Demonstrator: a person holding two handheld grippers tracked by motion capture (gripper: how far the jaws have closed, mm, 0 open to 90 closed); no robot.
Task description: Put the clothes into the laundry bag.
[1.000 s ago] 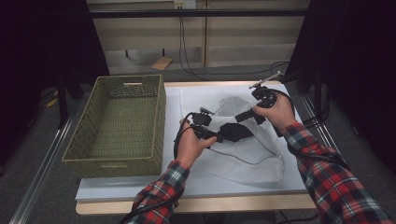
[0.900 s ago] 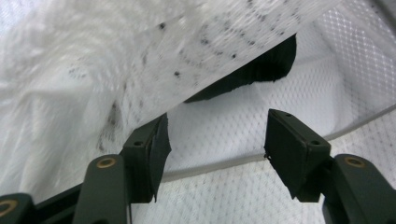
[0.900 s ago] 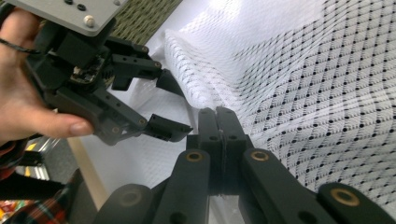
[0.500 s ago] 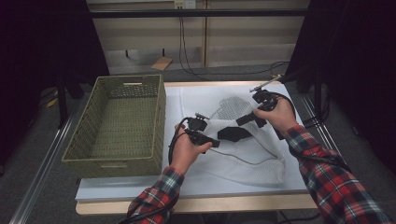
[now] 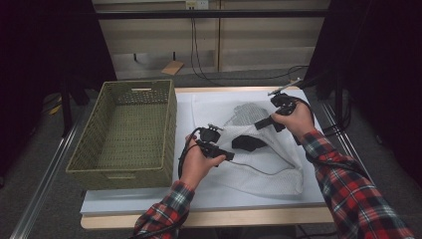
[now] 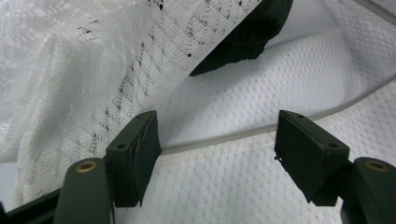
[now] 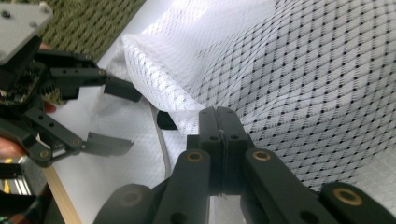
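A white mesh bag (image 5: 271, 172) lies on the table with a dark garment (image 5: 247, 143) inside its mouth. My right gripper (image 5: 261, 122) is shut on the bag's upper layer (image 7: 303, 70) and holds it raised, its jaws pressed together (image 7: 218, 112). My left gripper (image 5: 229, 144) is at the bag's mouth; its jaws have just been opening. In the left gripper view they stand wide apart (image 6: 217, 135). The bag's hem (image 6: 224, 137) runs between them, untouched by the pads. The dark garment (image 6: 243, 42) lies beyond under the lifted mesh.
A green woven basket (image 5: 170, 122) stands on the table's left half, close to my left hand. The white table cover (image 5: 149, 199) reaches the front edge. Cables lie on the floor behind the table.
My left gripper has drawn back a little from the dark garment and its jaws have spread. The right gripper still holds the mesh raised in the same place.
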